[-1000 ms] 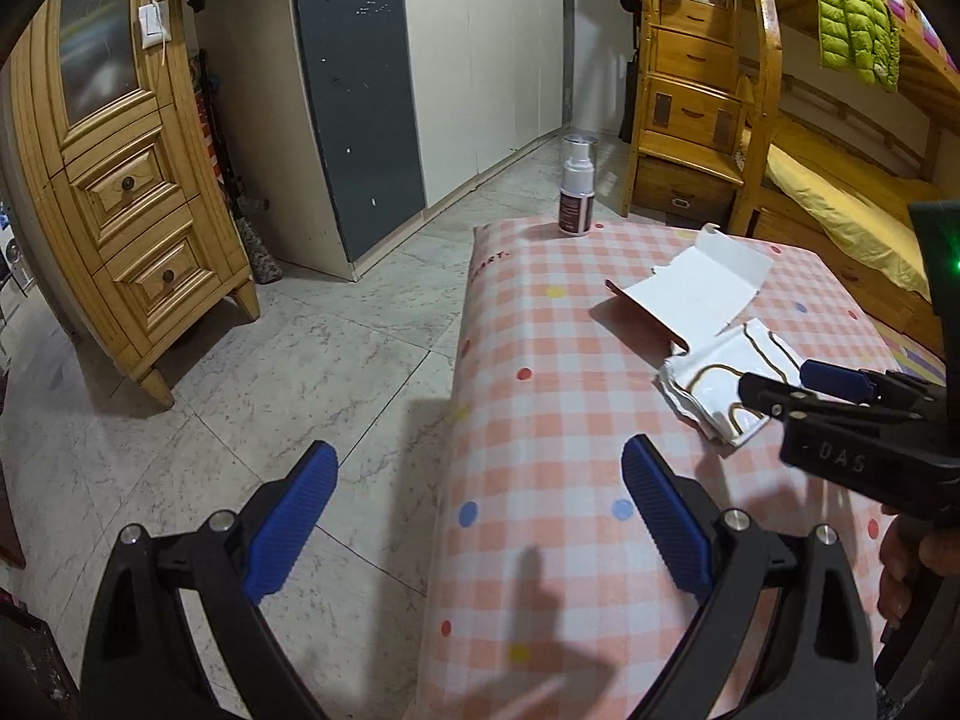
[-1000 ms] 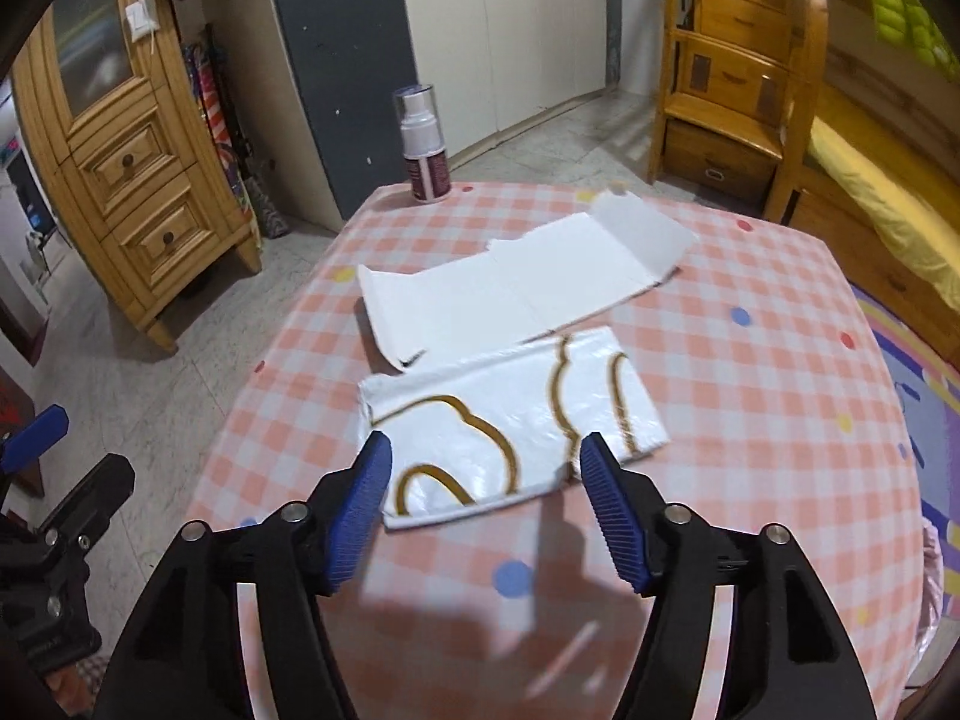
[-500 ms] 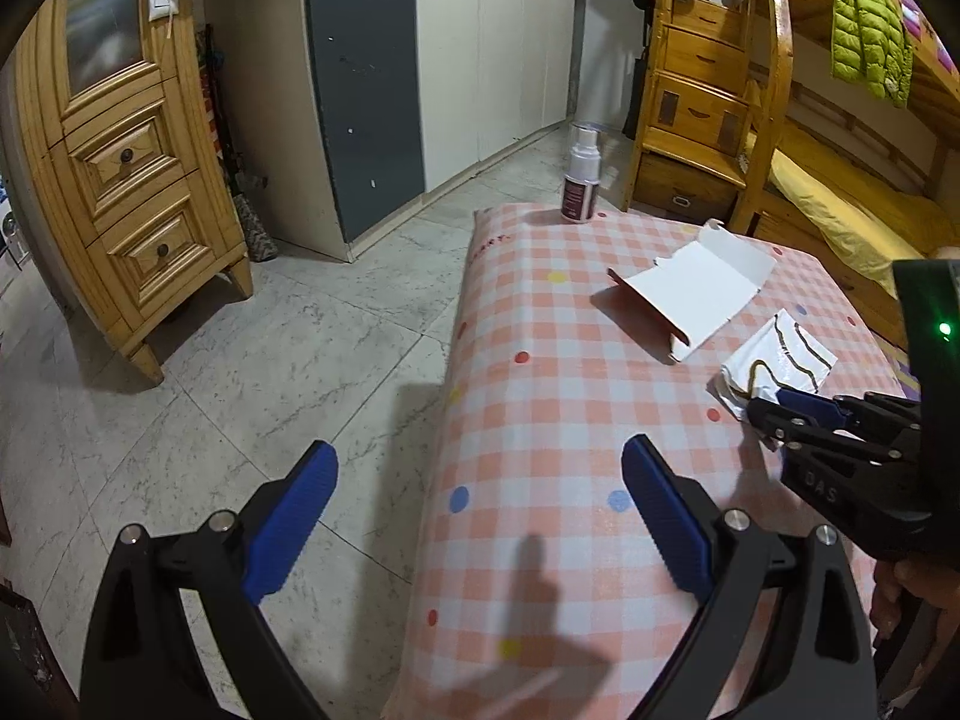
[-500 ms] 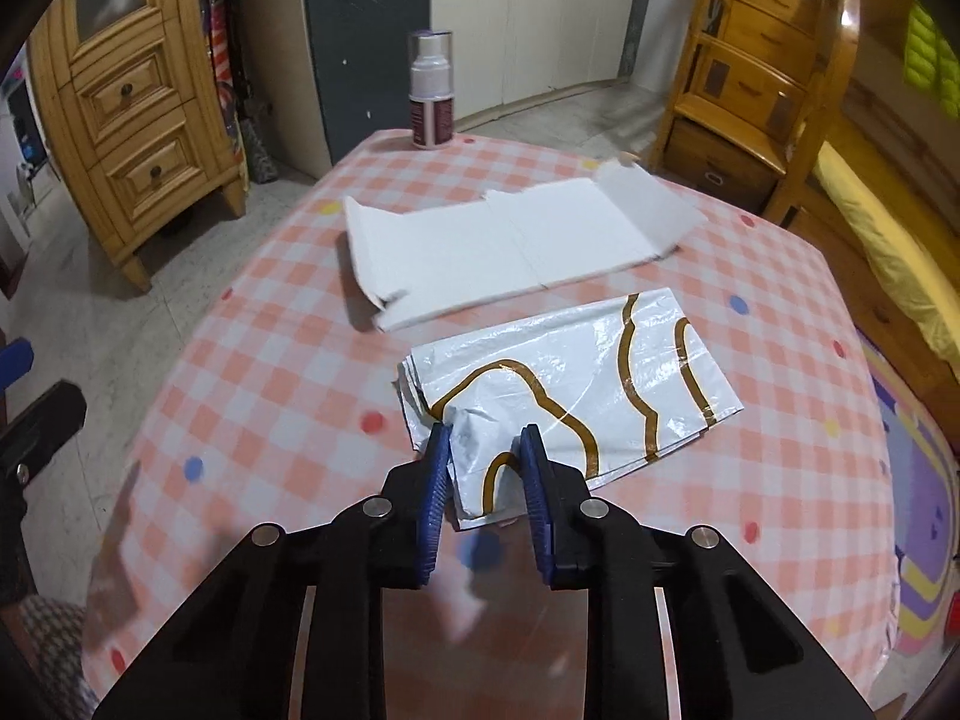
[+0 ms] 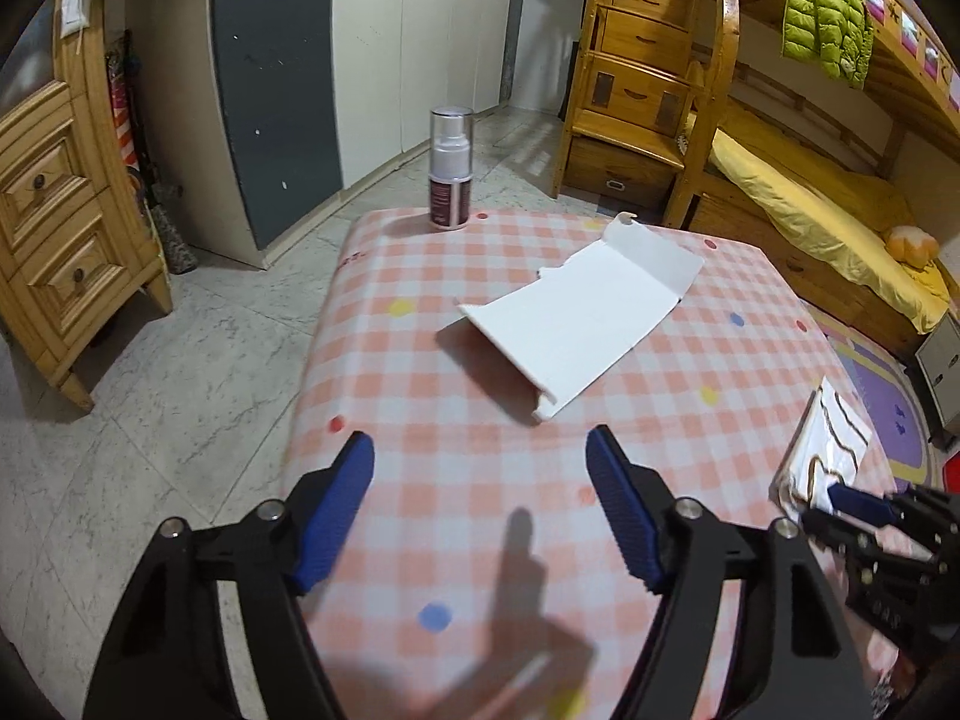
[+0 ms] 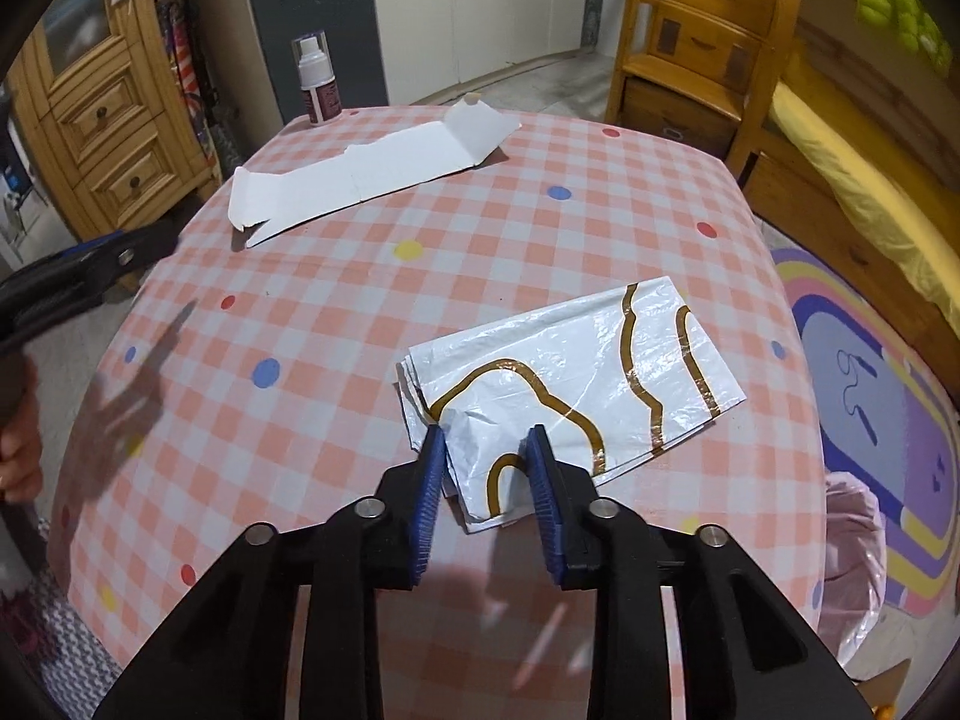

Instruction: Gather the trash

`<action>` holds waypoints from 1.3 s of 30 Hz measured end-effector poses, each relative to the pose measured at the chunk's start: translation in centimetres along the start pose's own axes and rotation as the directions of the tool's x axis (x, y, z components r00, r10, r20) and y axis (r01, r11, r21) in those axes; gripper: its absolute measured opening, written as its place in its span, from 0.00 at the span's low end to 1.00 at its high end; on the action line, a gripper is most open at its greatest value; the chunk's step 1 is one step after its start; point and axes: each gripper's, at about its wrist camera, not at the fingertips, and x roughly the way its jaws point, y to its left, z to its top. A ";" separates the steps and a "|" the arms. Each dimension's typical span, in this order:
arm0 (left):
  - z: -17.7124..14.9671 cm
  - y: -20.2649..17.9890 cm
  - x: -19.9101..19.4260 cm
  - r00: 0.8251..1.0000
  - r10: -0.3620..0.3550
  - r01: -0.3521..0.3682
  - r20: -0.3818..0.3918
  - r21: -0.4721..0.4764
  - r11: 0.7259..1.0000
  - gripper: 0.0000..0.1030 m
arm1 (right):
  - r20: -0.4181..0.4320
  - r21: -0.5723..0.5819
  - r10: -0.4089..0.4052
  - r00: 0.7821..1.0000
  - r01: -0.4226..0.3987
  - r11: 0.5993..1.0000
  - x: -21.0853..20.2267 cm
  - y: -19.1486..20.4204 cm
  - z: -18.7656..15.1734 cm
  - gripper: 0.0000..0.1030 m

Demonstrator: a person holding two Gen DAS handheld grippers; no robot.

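A white plastic bag with brown lines (image 6: 576,378) lies on the checked tablecloth (image 6: 480,240). My right gripper (image 6: 487,450) is shut on its near edge, the plastic bunched between the blue pads. The bag (image 5: 831,450) and the right gripper (image 5: 852,504) also show at the right edge of the left wrist view. A flattened white cardboard box (image 5: 576,324) lies further back; it shows in the right wrist view too (image 6: 372,171). My left gripper (image 5: 480,480) is open and empty above the table, short of the box.
A spray bottle (image 5: 450,171) stands at the table's far edge. A wooden dresser (image 5: 54,228) is to the left, a bunk bed with stairs (image 5: 750,120) to the right. A pink-lined bin (image 6: 858,552) sits by the table's right side.
My right gripper has dragged the bag toward the table's near right. My left gripper has moved forward and right, closer to the cardboard box.
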 end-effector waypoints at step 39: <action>-10.5 -5.0 -6.9 0.996 -0.046 0.048 -0.078 0.030 0.998 0.52 | 0.076 0.094 -0.054 0.996 0.047 0.994 -0.7 -2.0 -2.4 0.24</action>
